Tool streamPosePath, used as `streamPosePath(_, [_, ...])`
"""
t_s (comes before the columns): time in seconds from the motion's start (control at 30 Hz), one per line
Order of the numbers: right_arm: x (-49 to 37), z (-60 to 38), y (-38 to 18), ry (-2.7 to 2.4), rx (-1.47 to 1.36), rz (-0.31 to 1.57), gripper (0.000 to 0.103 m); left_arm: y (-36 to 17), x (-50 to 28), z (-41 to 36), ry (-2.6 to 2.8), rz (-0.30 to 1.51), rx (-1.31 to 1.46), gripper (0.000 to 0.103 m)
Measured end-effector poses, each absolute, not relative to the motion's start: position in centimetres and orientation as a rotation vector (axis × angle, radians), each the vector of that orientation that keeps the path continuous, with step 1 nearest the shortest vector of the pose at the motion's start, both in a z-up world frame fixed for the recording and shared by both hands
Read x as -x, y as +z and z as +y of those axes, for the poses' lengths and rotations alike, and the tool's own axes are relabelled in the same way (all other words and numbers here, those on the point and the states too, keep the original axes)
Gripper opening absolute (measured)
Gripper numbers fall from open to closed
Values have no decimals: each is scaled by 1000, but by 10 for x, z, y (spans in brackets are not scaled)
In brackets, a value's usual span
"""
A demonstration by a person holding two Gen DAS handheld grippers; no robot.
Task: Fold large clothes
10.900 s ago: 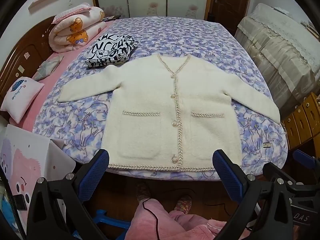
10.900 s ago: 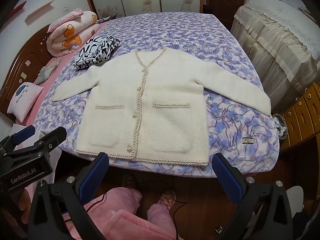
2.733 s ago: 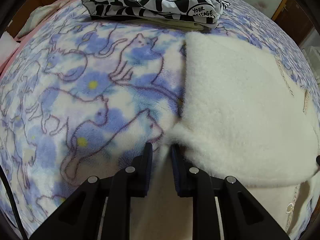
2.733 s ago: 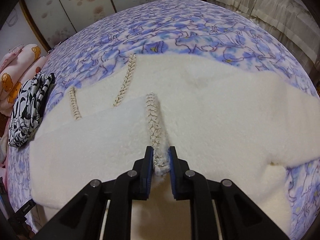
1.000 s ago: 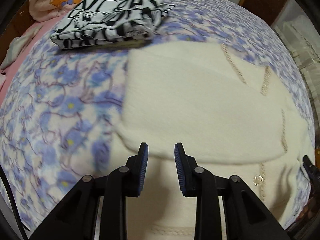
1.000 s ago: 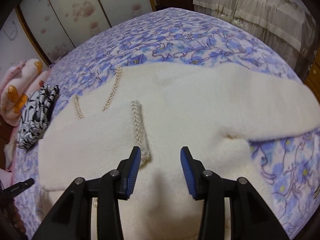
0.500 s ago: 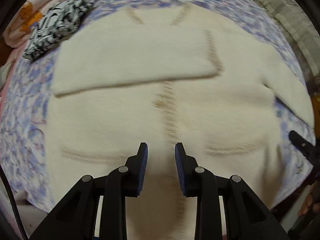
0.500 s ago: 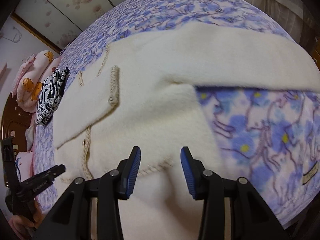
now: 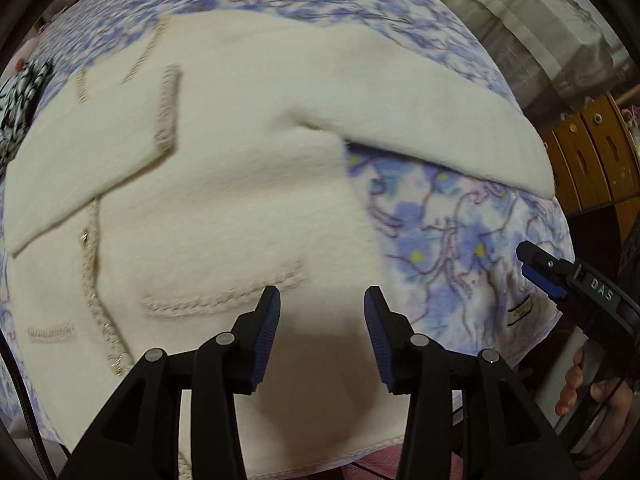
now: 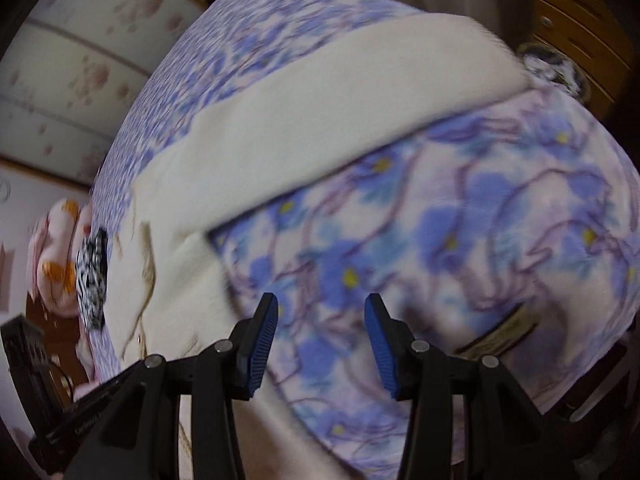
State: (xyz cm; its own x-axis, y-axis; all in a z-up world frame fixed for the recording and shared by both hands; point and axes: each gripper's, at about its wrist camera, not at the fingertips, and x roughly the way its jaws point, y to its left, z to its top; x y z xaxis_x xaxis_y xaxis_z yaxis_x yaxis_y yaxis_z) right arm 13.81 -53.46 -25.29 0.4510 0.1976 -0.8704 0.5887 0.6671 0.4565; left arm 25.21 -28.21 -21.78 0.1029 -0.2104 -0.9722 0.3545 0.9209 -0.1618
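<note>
From my left wrist: my left gripper (image 9: 322, 332) stands wide open with nothing between its ribbed blue pads, poised over the lower front of the cardigan (image 9: 224, 200). The cardigan is cream, thick and fuzzy, lying flat on the blanket (image 9: 460, 248), a plush fleece printed with blue flowers and thin purple outlines. One sleeve is folded across the chest, its cuff (image 9: 168, 108) edged in a beige braid; the same braid runs down the button placket and along the pocket (image 9: 224, 292) top just ahead of my left pad. The other sleeve (image 9: 460, 120) stretches out to the right as a long tapering band, lying over the blanket. A small woven label (image 9: 520, 308) sits near the blanket's edge. My right gripper (image 9: 540, 268) pokes in from the right, black with blue tips (how wide it is I cannot tell from here), with my fingers (image 9: 576, 384) curled below it.

From my right wrist, which is blurred: my right gripper (image 10: 320, 336) is spread wide and holds nothing, above bare blanket (image 10: 460, 240) just beside the cardigan's (image 10: 192, 272) side edge. The outstretched sleeve (image 10: 320, 120) crosses above as a broad soft cream strip. At far left lies a black-and-white patterned bundle (image 10: 93, 280), and the black body of my left gripper (image 10: 92, 416) shows at the lower left.
</note>
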Motion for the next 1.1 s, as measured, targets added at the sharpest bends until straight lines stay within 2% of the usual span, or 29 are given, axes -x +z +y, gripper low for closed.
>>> streamPosePath(0.07, [-134,-554,-257,-312,-877,1097,45,-216,-253,-297,-432,1410,-143,43])
streamPosePath(0.2, [-130,-591,-266,-364,-951,1058,45,-215,-262,-320,-459,1411,-175,51])
streamPosePath(0.4, [-134,-637,-279,-454,-1016,972,45,-213,-273,-362,-499,1411,-193,54])
streamPosePath(0.9, [-153,-714,-310,-565,-1187,764,45,-224,-266,-422,-581,1436,-243,55])
streamPosePath(1.03, [-154,-711,-308,-601,-1165,761,31,-227,-266,-421,-565,1443,-243,55])
streamPosePath(1.1, [-151,-711,-306,-590,-1173,741,18,-228,-269,-419,-551,1444,-241,55])
